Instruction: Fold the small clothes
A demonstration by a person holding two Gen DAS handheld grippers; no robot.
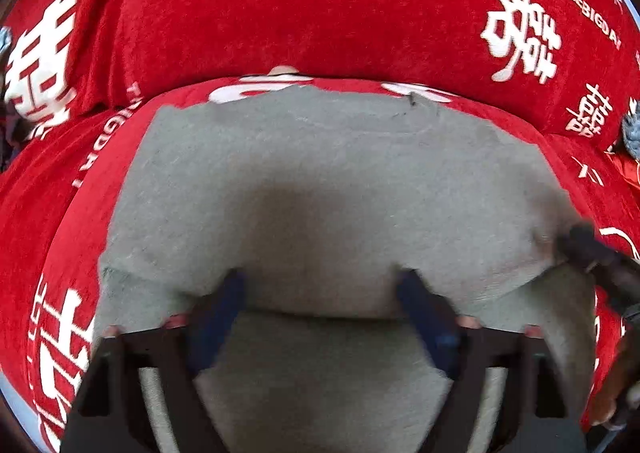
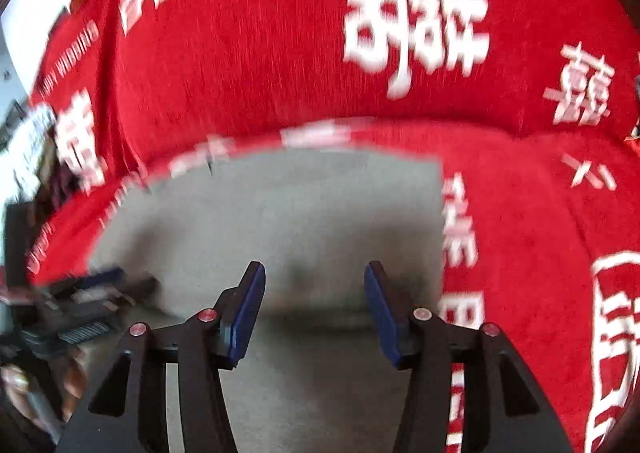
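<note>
- Left wrist view: the left gripper (image 1: pixel 322 285) stands wide open, holding nothing, its blue pads over the folded edge of the grey garment (image 1: pixel 320 181) spread on the red cover (image 1: pixel 320 5), which is printed "THE BIG DAY".
- Right wrist view: the right gripper (image 2: pixel 314 285) hangs half open and empty above the garment's (image 2: pixel 280 213) near part; the cover's (image 2: pixel 260 53) lettering is blurred.

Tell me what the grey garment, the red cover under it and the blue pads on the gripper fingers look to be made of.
Grey garment: soft knit, probably cotton jersey; matte heathered surface and a limp folded edge.
Red cover: fuzzy woven cloth, perhaps chenille; streaky nap, white characters in the pile.
Blue pads on the right hand-held gripper: look like rubber or foam, matte; the frames leave it open.
</note>
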